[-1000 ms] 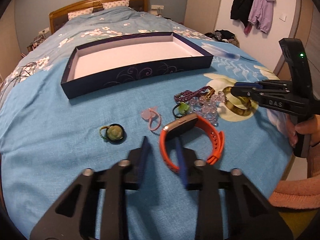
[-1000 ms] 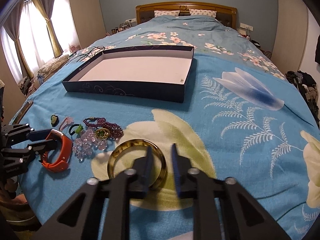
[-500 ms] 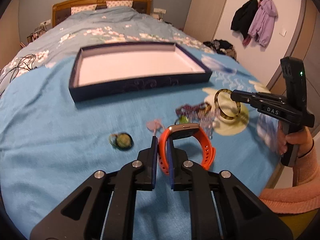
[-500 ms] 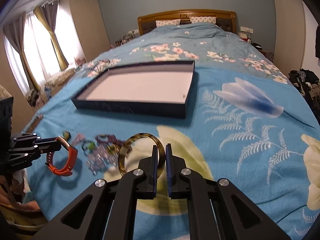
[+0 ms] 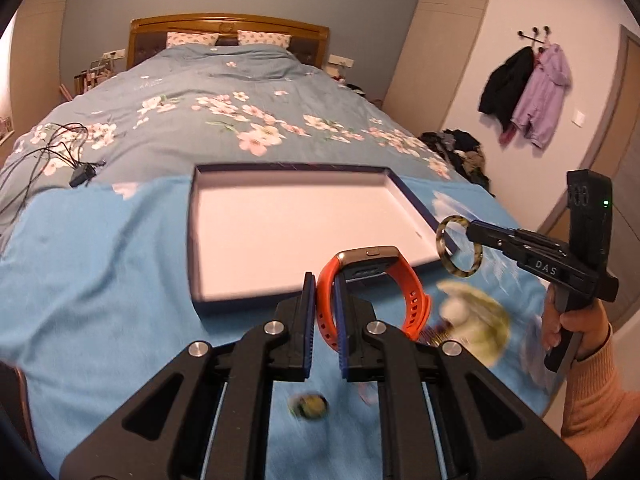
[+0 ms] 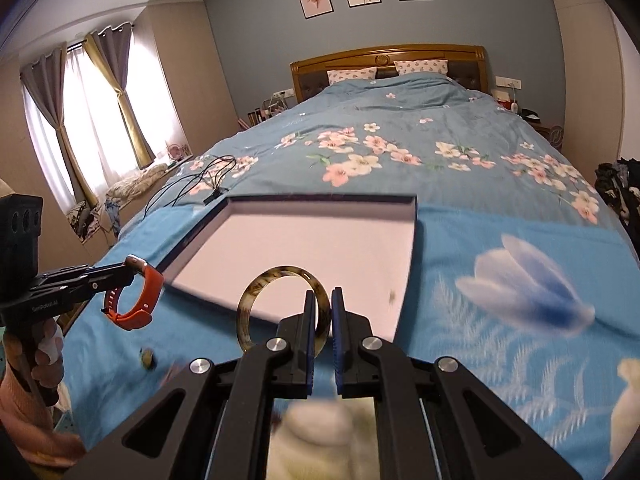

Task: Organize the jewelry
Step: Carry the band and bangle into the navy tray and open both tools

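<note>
Evenly lit bedroom, daylight glaring white through the curtained window (image 6: 100,120) at left. Fisheye bending curves walls and darkens corners. Motion blur smears the bed (image 5: 100,280) cover's near end and small items; the headboard end stays sharper.

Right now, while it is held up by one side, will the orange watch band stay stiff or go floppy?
The orange watch band probably flexes slightly: it keeps its curved loop while the left hand-held gripper pinches one side. It seems light, since this narrow pinch carries it. Released above the box, it may tip over.
</note>
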Demonstrator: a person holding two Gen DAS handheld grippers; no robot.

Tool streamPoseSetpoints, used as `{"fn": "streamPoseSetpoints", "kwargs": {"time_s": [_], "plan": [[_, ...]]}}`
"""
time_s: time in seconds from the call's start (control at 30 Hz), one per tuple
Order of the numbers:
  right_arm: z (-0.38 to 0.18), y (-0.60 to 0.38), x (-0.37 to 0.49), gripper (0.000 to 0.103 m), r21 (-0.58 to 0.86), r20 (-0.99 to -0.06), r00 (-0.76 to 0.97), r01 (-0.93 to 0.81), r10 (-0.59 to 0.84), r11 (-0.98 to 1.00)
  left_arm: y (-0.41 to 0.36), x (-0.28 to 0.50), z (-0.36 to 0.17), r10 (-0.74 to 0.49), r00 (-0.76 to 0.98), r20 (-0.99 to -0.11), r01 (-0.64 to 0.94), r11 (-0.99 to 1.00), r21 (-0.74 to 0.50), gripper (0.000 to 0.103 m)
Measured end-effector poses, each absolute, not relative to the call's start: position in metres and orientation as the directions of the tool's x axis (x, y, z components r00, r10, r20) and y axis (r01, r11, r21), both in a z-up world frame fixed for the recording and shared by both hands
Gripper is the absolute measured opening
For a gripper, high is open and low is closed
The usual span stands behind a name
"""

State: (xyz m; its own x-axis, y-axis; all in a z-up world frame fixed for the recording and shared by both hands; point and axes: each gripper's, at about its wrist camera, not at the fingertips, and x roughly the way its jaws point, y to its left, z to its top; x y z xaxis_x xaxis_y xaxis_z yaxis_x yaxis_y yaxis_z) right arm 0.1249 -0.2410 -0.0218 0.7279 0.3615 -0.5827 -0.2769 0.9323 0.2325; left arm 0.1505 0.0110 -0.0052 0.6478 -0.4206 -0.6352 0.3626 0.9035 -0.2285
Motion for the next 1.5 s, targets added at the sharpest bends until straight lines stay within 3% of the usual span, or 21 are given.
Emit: {"fn": "streamPoseSetpoints", "kwargs": {"time_s": [0.27, 0.77, 1.37, 1.5], "plan": [[-0.023, -0.232, 0.196, 0.006, 0.225, -0.608, 0.721, -0.245, 0.333, 0.943, 0.007, 0.223, 0.001, -0.369, 0.667, -0.647, 0.313, 0.927, -0.206, 0.01], [-0.046, -0.211, 0.284, 0.006, 0.201, -0.714, 0.644, -0.188, 0.275, 0.962, -0.009, 0.338, -0.046, -0.309, 0.59, -0.746, 0.25, 0.948, -0.195, 0.01], [-0.061, -0.202, 0.312, 0.008, 0.155, -0.788, 0.581, -0.133, 0.204, 0.979, -0.028, 0.404, -0.072, -0.246, 0.493, -0.834, 0.212, 0.964, -0.159, 0.01], [-0.051, -0.205, 0.301, 0.013, 0.151, -0.759, 0.62, -0.126, 0.197, 0.98, -0.026, 0.406, -0.07, -0.238, 0.502, -0.831, 0.197, 0.968, -0.158, 0.028]]}}
